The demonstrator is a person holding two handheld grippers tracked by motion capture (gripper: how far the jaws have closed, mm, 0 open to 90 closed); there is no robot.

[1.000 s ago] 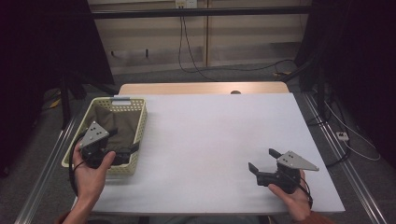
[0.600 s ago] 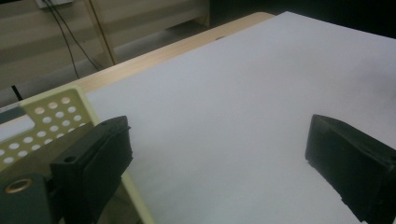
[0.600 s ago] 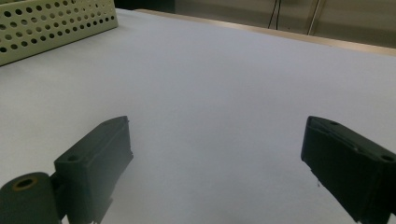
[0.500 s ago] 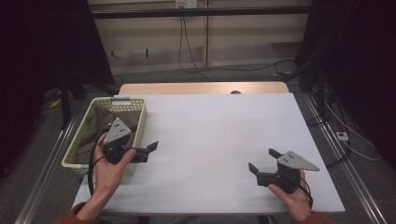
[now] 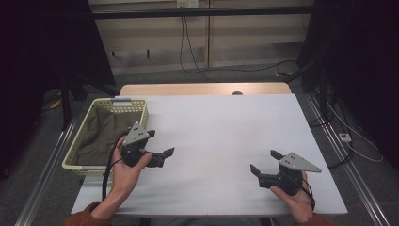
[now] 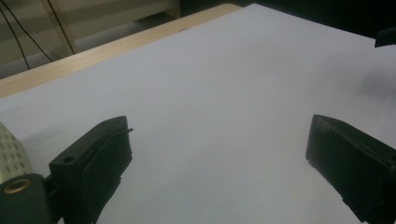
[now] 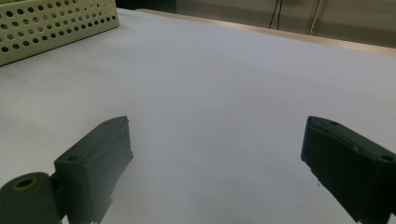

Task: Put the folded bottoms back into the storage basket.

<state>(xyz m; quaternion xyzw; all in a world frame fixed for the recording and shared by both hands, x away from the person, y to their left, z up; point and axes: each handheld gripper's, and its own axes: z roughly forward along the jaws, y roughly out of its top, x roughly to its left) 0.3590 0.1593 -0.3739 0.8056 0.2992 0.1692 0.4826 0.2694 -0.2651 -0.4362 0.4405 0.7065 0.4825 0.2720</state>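
Note:
My left gripper (image 5: 161,142) hovers open over the white table (image 5: 221,127), just right of a pale yellow perforated basket (image 5: 121,102). In the left gripper view its jaws stand wide apart (image 6: 219,158) with only bare table between them. A dark olive cloth (image 5: 101,134) lies bunched inside the basket. Close to the table's near right edge, my right gripper (image 5: 264,161) is open too and points left toward the basket. The right gripper view shows nothing between its spread jaws (image 7: 215,163), and the basket wall (image 7: 56,21) sits far off at the upper left.
A wooden strip (image 5: 202,89) runs along the table's far edge. Metal rails (image 5: 47,165) flank both sides of the table. Cables (image 5: 226,66) trail on the floor behind, and dark stands rise at the left and right.
My left gripper has swung from over the basket's near end to the right, out above the open table, and stays open. The right gripper has not moved.

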